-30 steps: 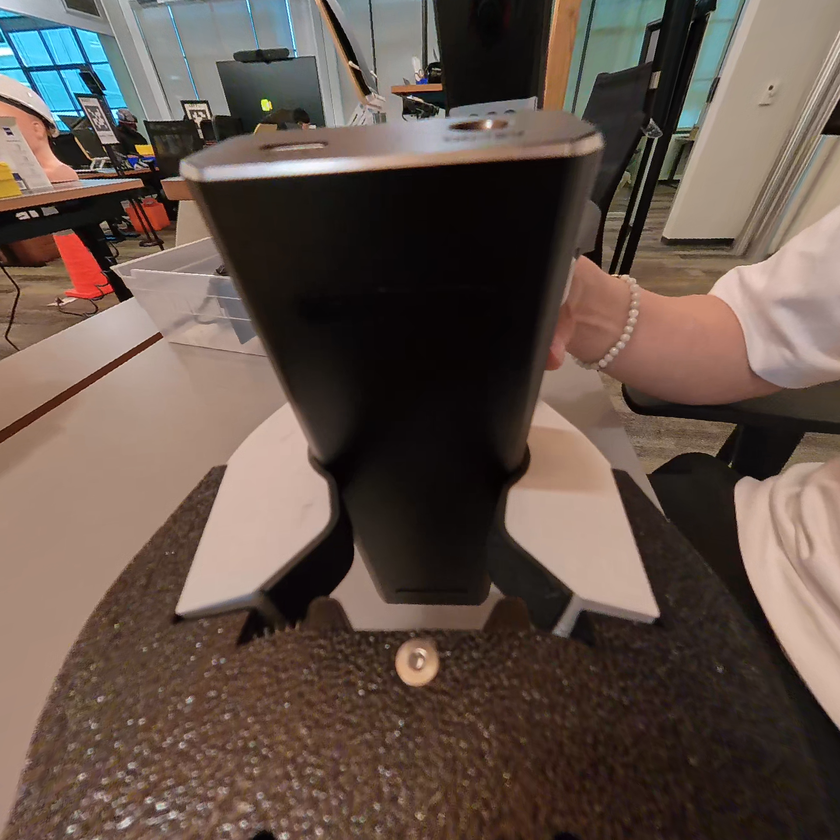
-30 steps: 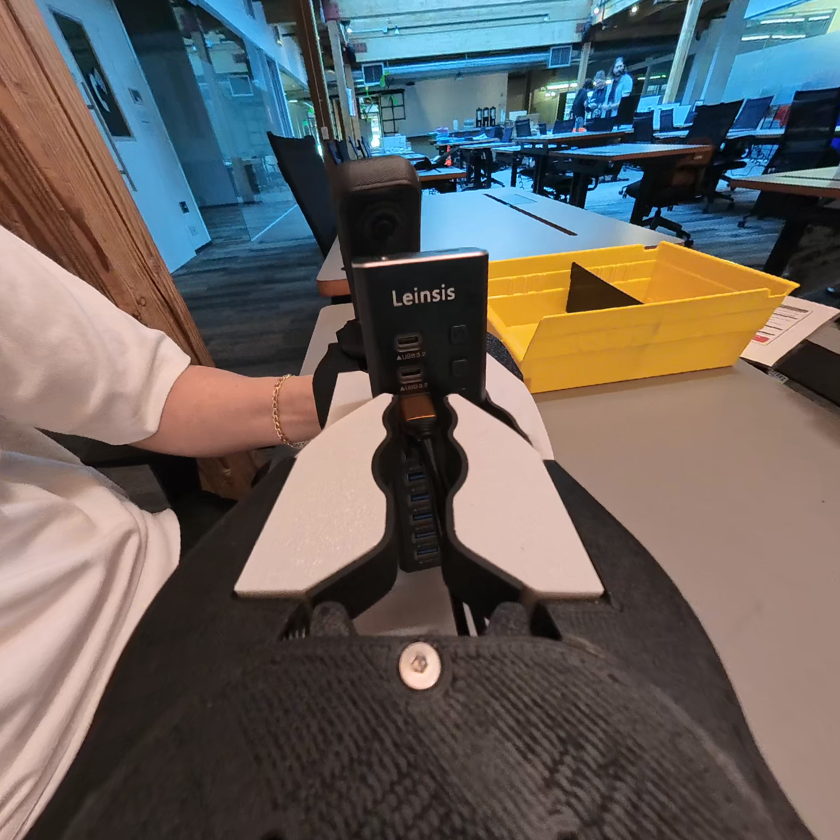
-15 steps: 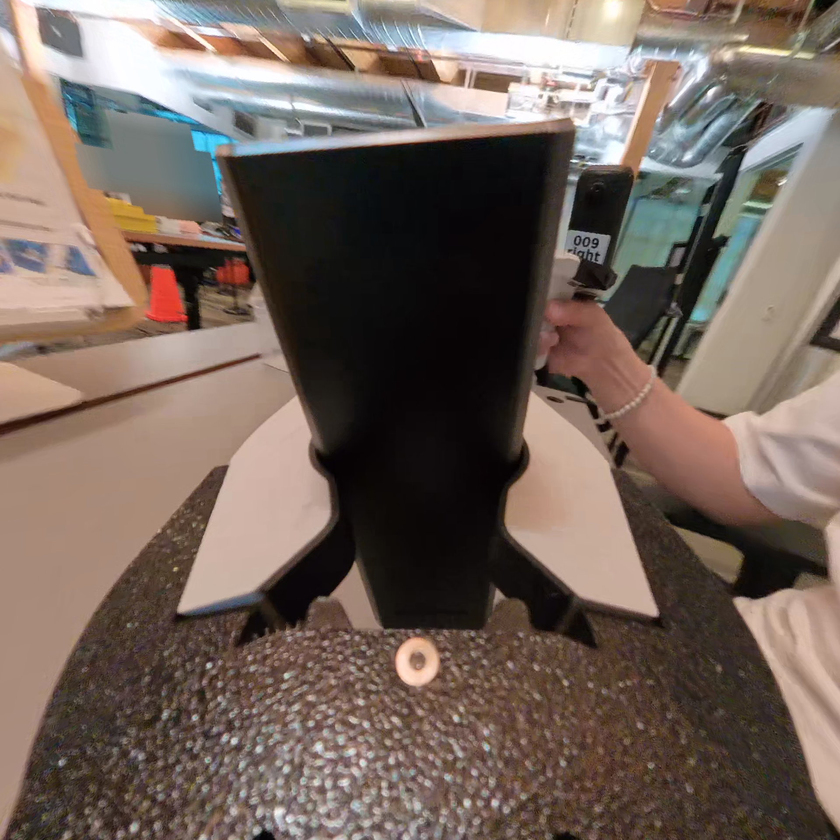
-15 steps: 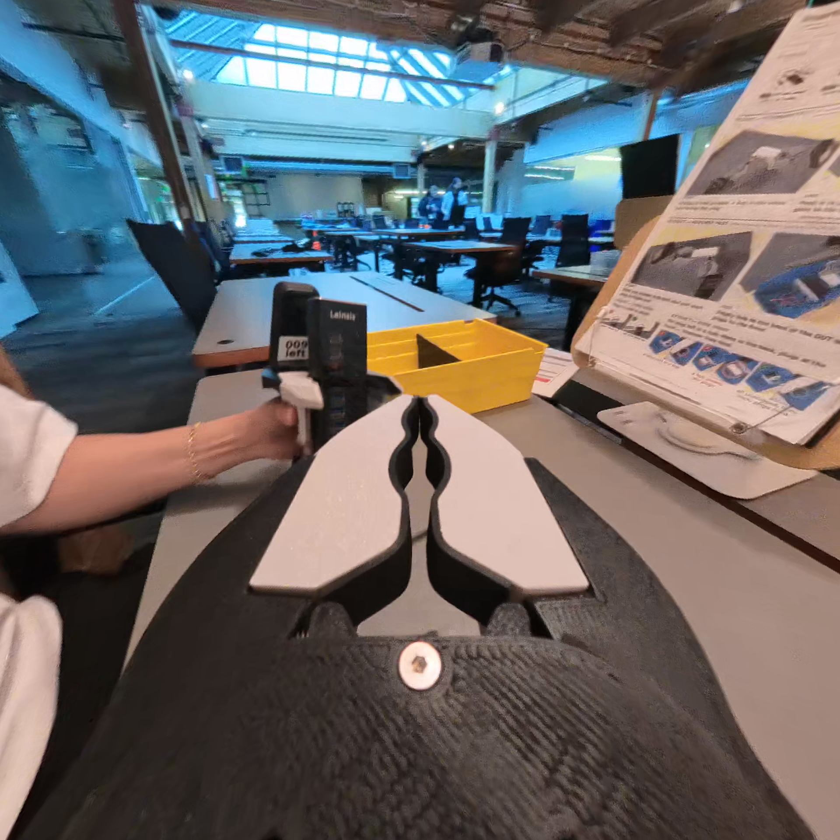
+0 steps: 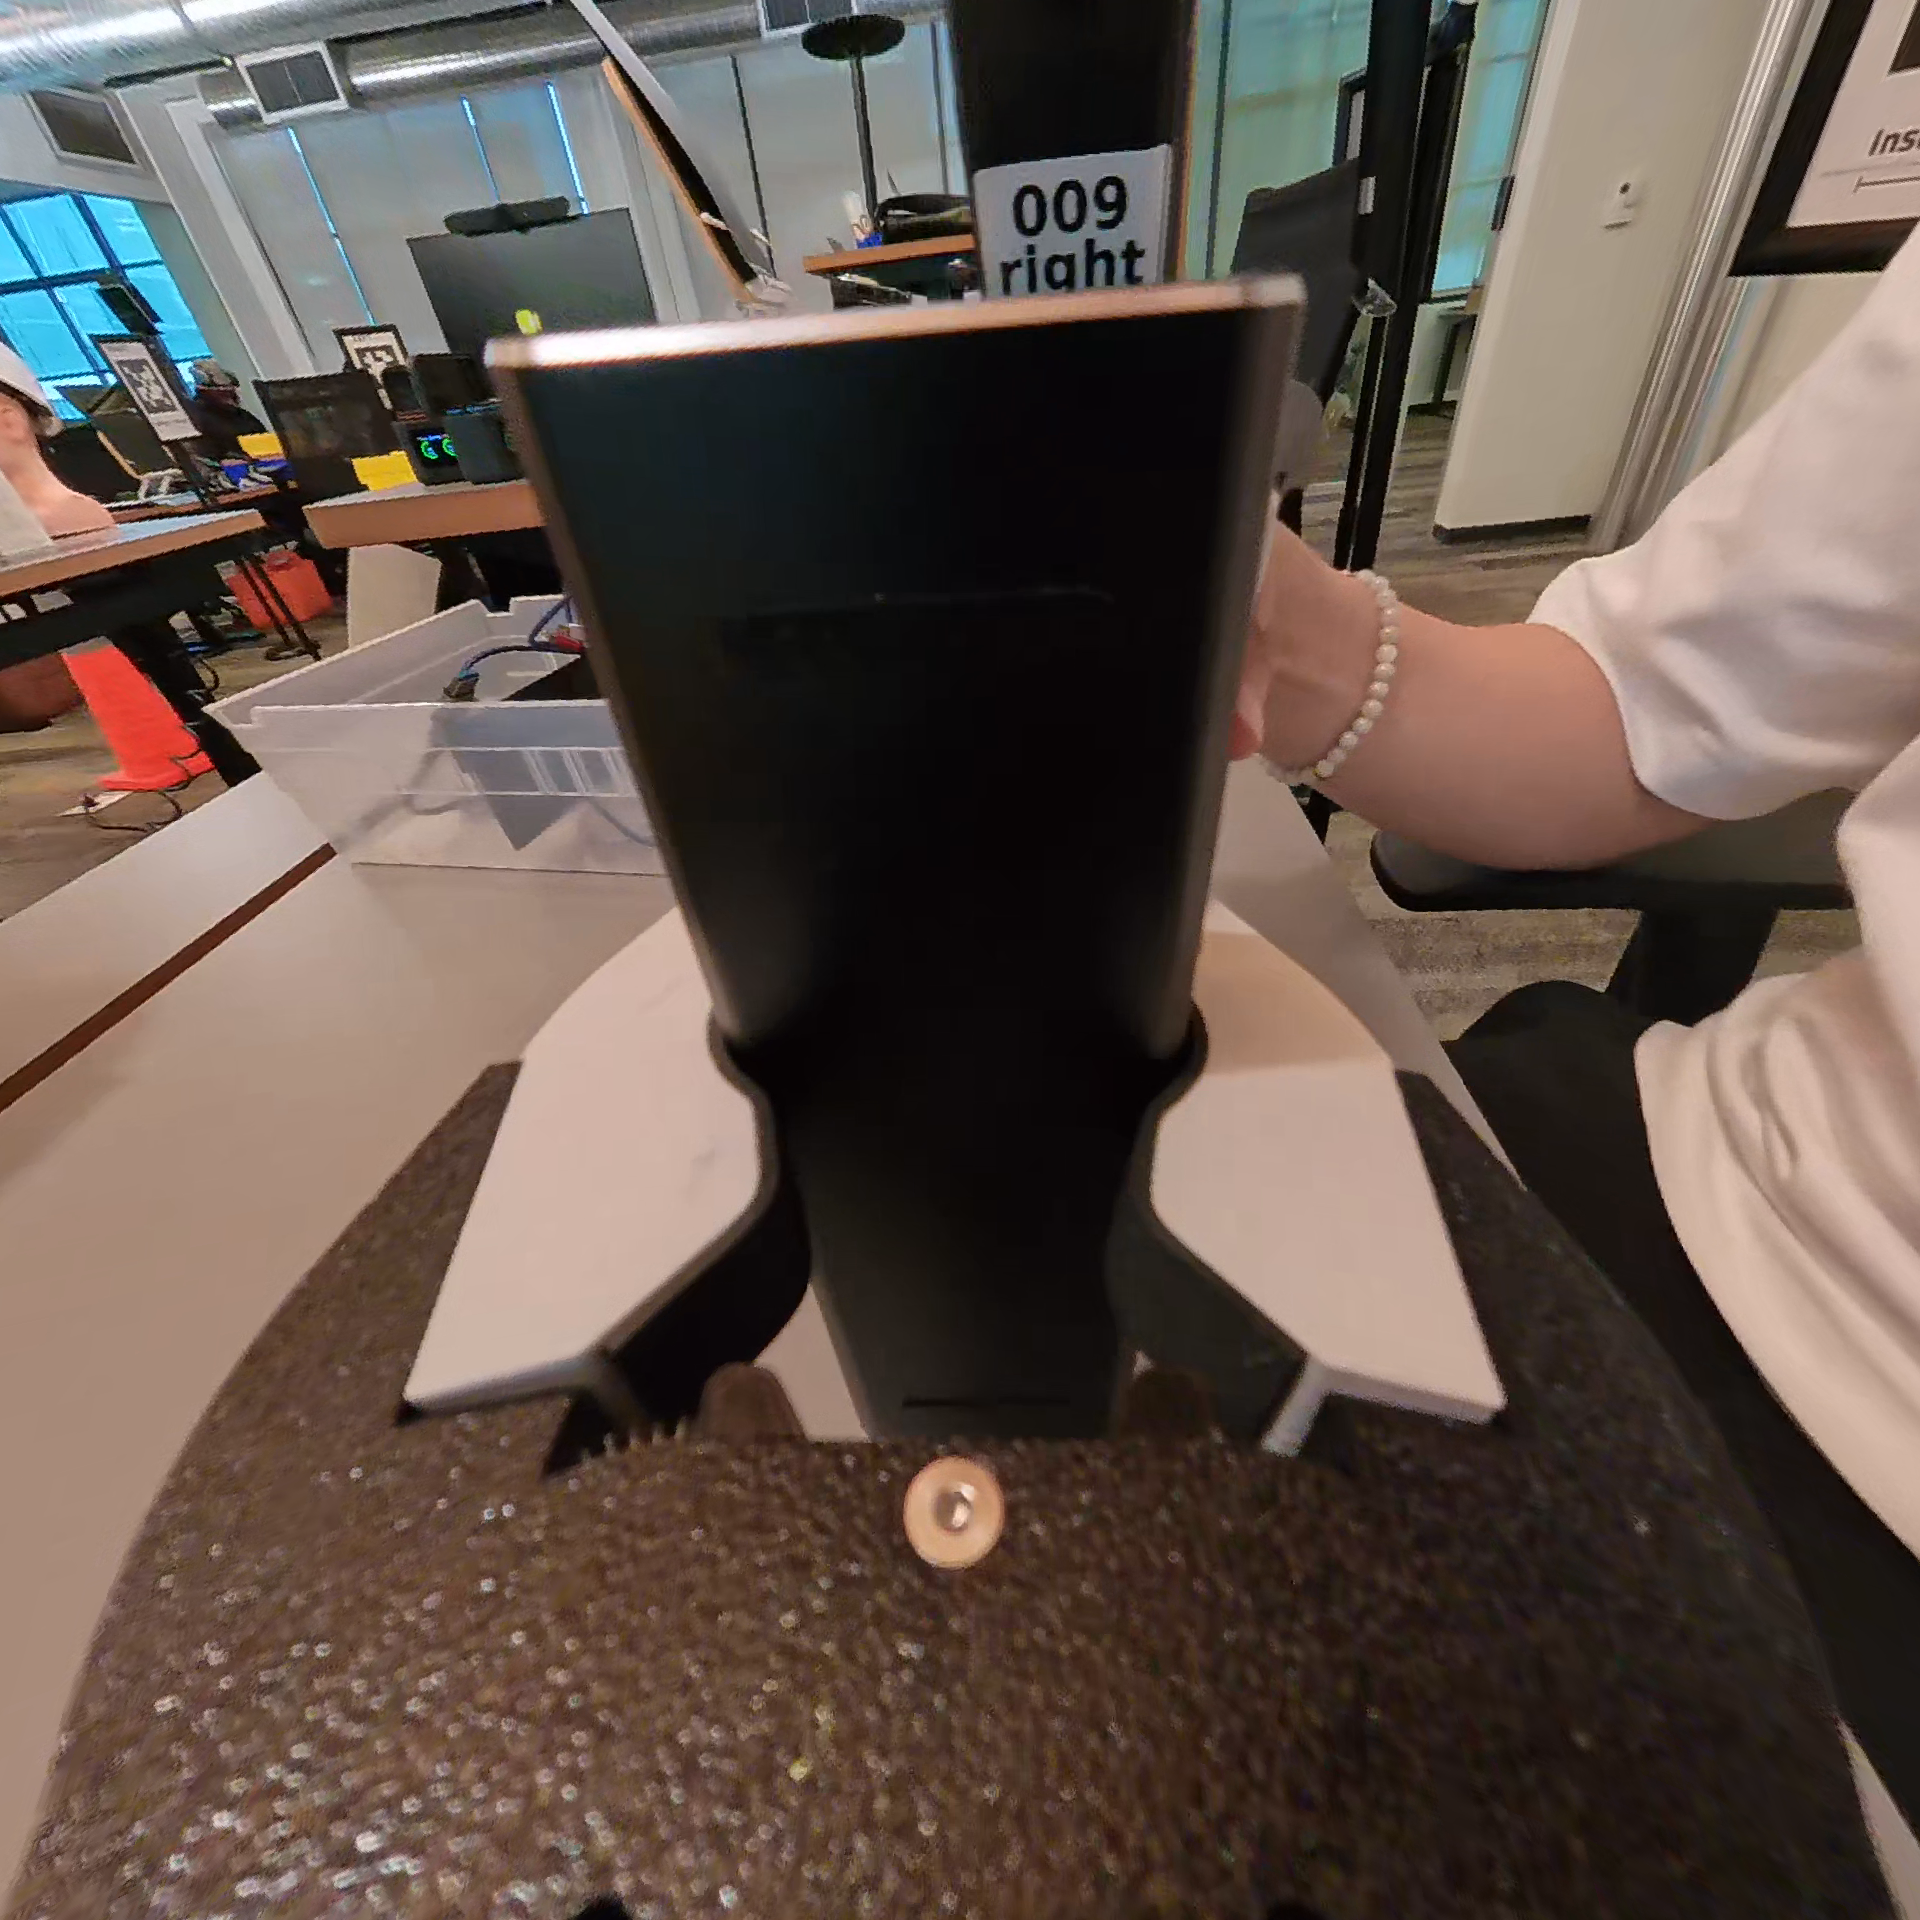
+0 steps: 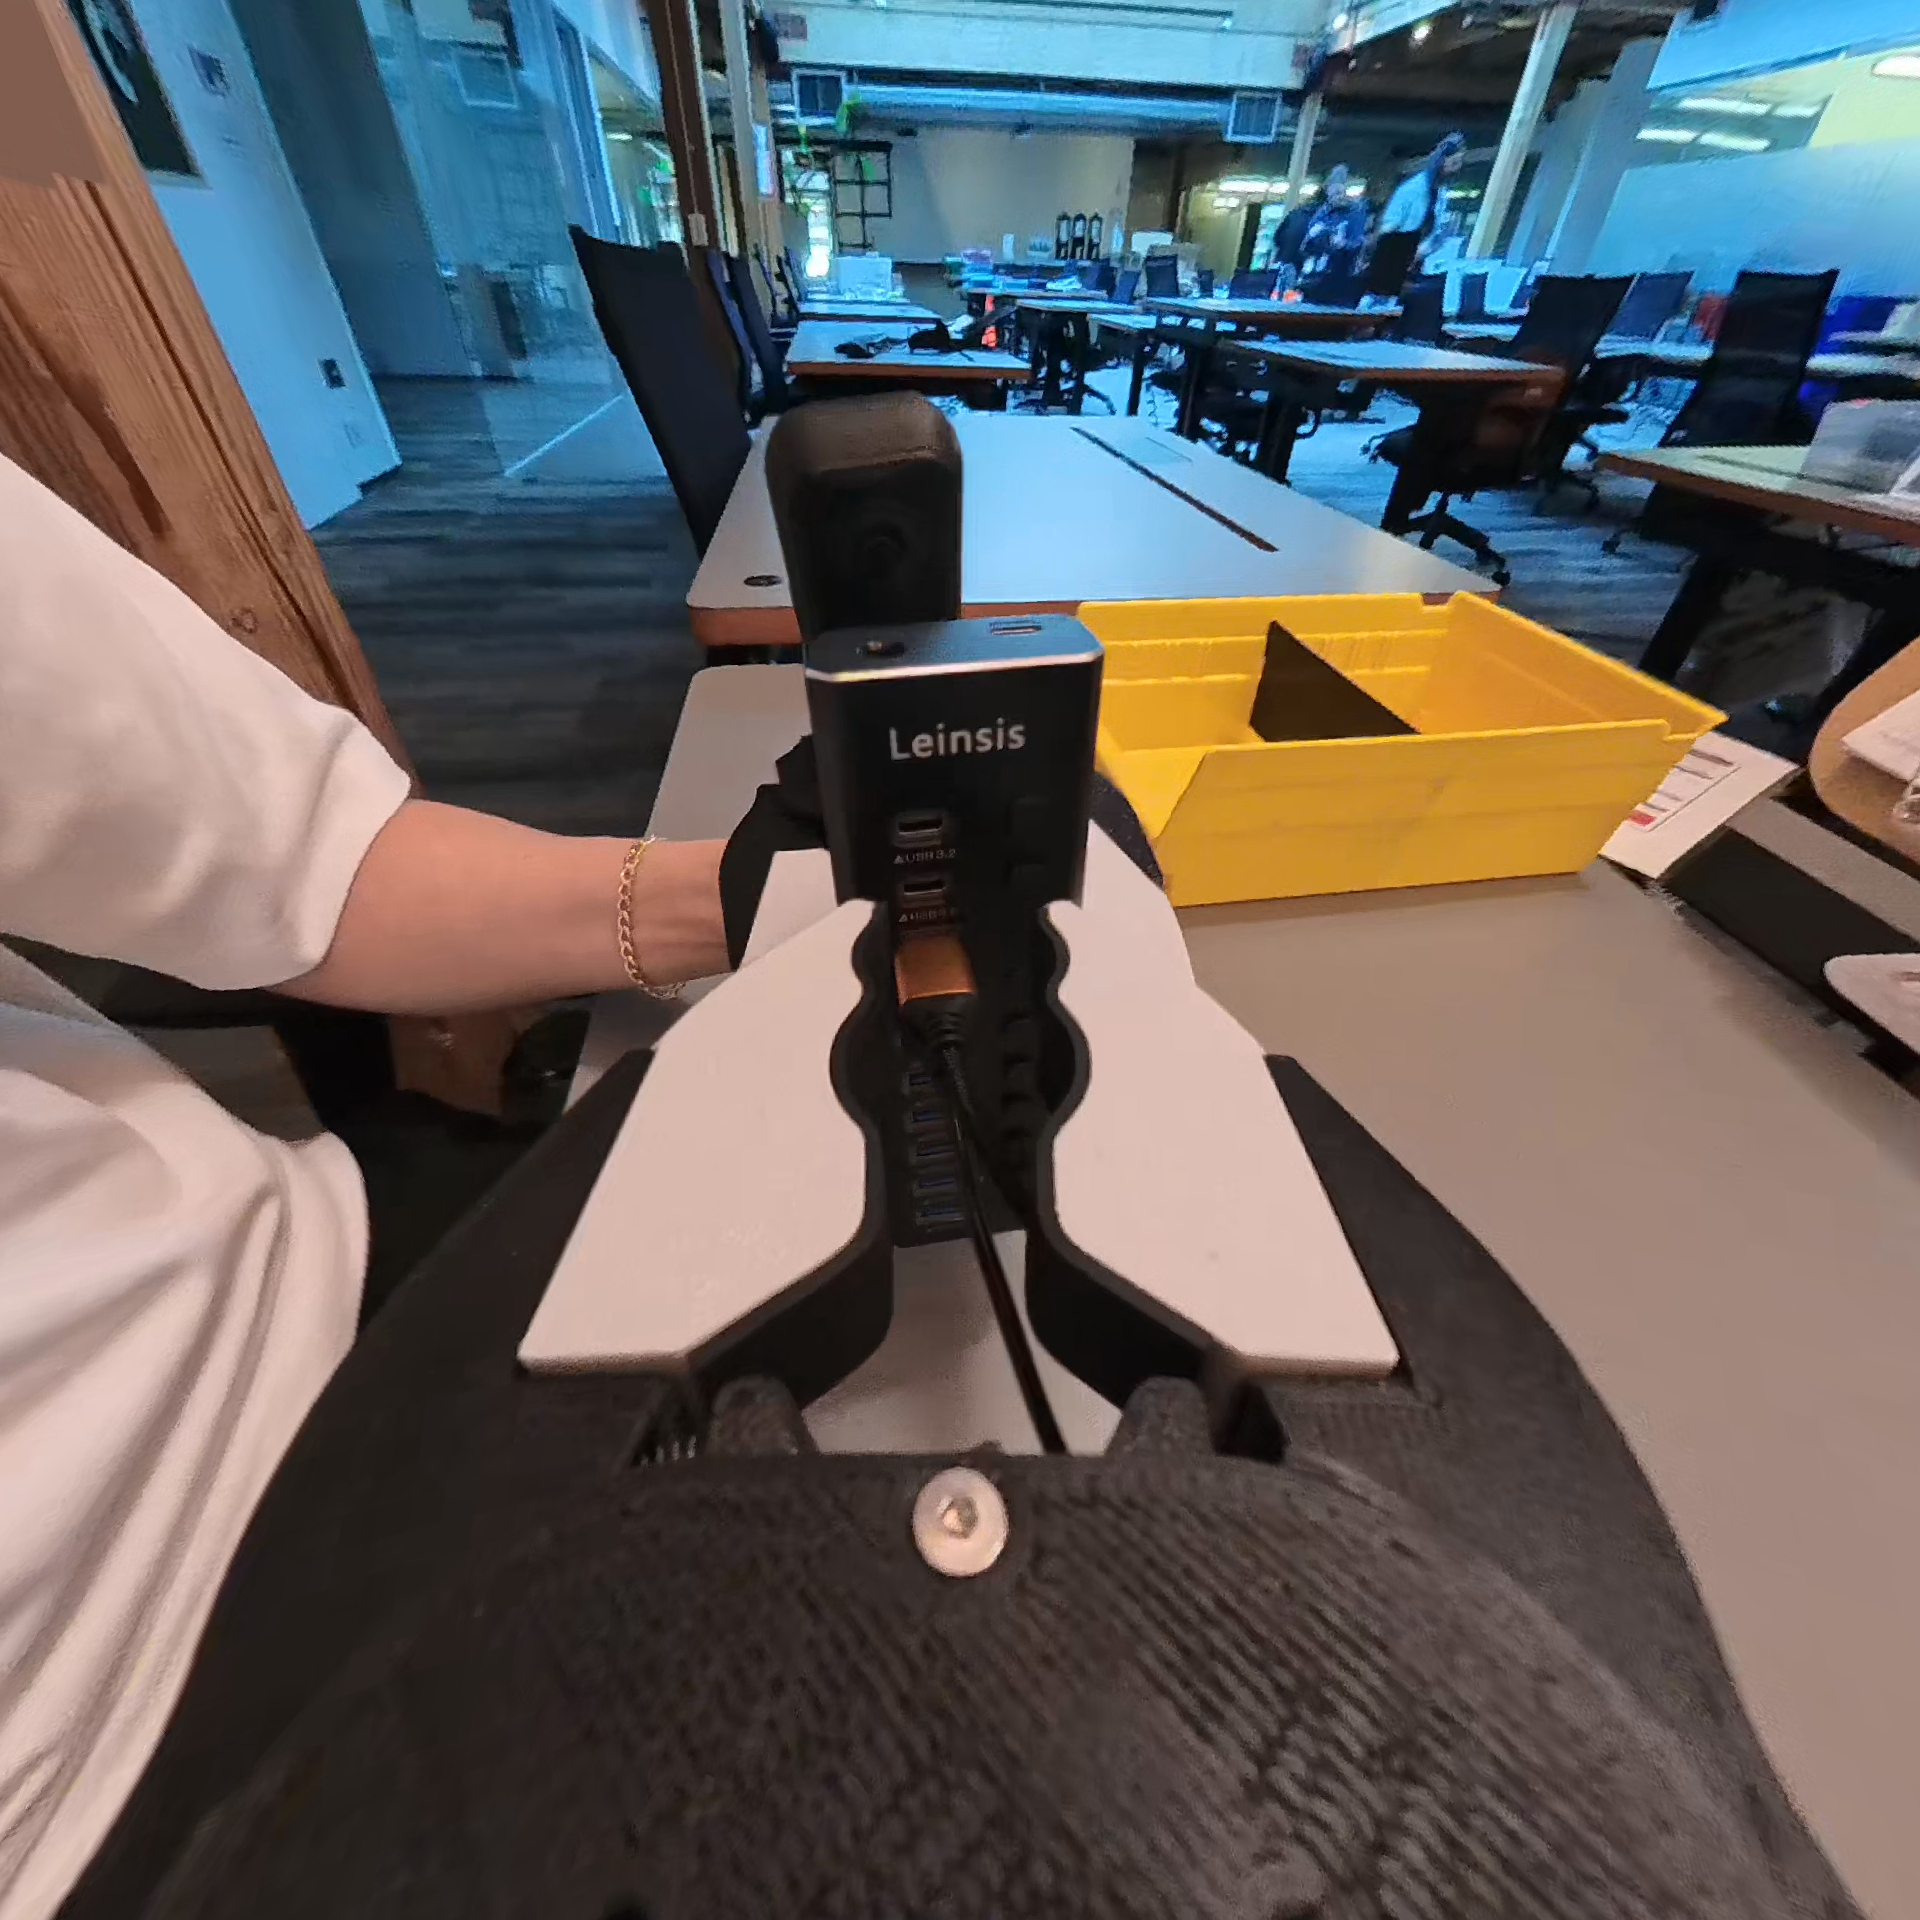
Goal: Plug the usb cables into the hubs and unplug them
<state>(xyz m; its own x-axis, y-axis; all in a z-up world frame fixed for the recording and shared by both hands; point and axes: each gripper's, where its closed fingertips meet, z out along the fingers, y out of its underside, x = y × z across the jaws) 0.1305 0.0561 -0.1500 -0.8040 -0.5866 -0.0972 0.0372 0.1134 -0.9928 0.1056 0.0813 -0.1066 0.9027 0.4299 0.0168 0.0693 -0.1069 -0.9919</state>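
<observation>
Two tongs meet | left tongs [image 5: 961,1049] clamp tall black metal hub [image 5: 914,727] upright above grey worktop [image 5: 260,1039] | right tongs [image 6: 956,997], part-open, flank orange-collared black USB plug [image 6: 932,966] in hub port; contact unclear | advice: pinch collar, pull straight, brace hub.

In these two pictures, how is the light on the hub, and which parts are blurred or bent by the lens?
Left wrist view: the hub shows its back, dark and nearly featureless, only its top edge catching light; the white bin behind is soft. Right wrist view: the hub's port face is evenly lit and sharp, like the orange plug; the far desks are soft, and the yellow bin bows from the wide-angle lens.
</observation>
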